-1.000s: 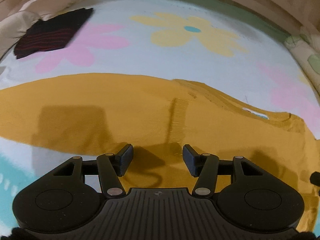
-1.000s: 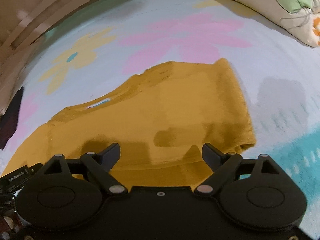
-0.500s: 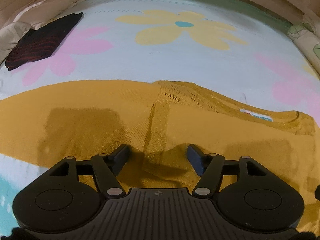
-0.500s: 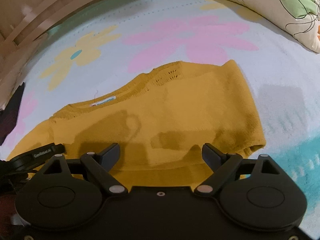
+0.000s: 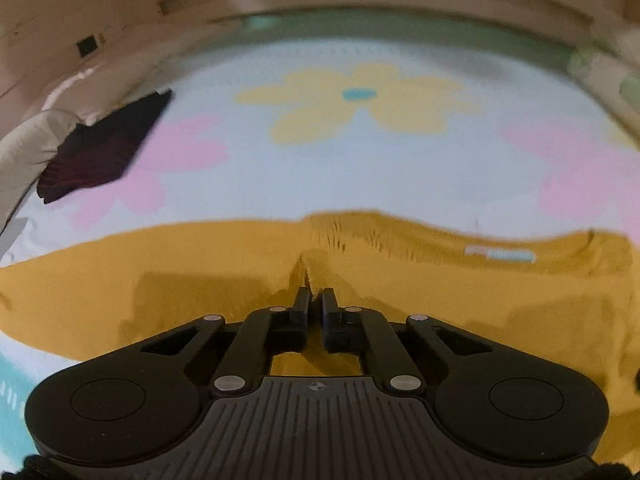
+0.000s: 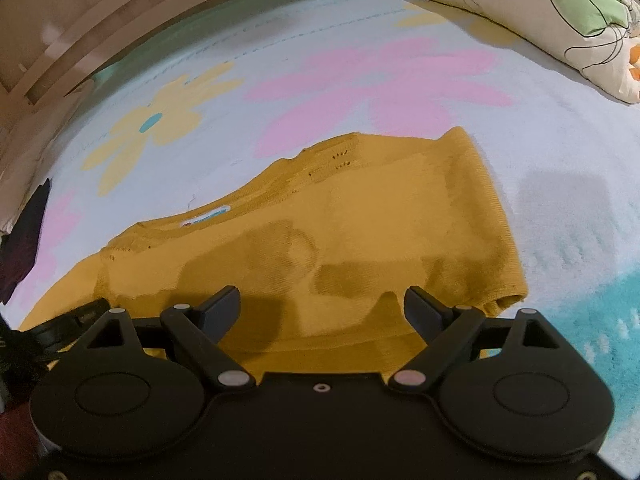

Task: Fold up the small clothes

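A mustard-yellow knit sweater (image 5: 440,280) lies spread on a flowered bed cover (image 5: 360,152). Its neck label (image 5: 502,254) faces up. My left gripper (image 5: 314,300) is shut on a pinched ridge of the sweater near the seam where the left sleeve (image 5: 120,280) joins the body. In the right wrist view the sweater (image 6: 360,232) has its right sleeve folded in over the body. My right gripper (image 6: 320,300) is open and empty, hovering over the sweater's near edge.
A folded dark garment (image 5: 100,152) with red stripes lies at the far left of the bed. A floral pillow (image 6: 560,12) lies at the far right. A wooden bed frame (image 5: 360,4) runs along the far side.
My left gripper went from open to shut, pinching the sweater fabric at the sleeve seam. The left camera tipped up slightly. My right gripper stayed open over the sweater.
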